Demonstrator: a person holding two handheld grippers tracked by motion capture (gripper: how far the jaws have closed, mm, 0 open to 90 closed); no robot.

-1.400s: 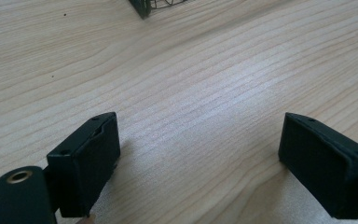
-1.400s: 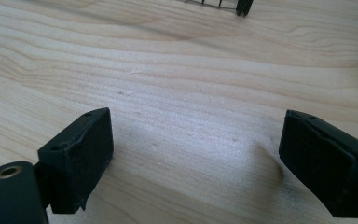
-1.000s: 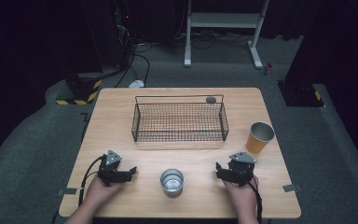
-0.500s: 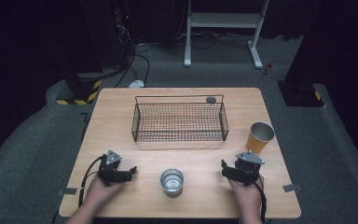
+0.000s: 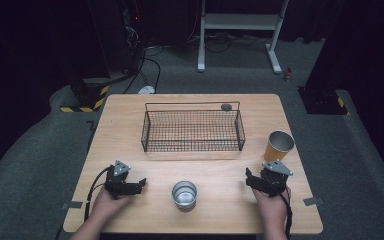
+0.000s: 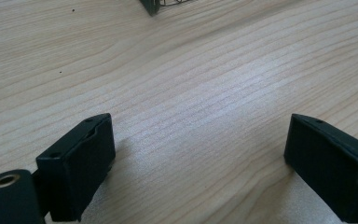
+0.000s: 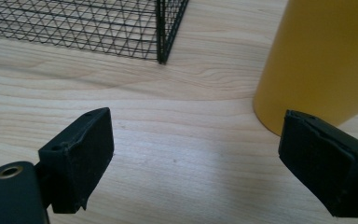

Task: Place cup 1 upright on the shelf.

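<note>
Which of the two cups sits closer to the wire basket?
The orange cup, at the table's right edge just beside the basket. The silver cup stands farther off, near the front edge between the hands.

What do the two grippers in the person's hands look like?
Both the left gripper and the right gripper are black, each with a grey three-cornered plate on top and a black cable trailing back along the forearm. Their jaws are flat, blocky black pads. The forearms are bare, with no sleeves in view.
</note>
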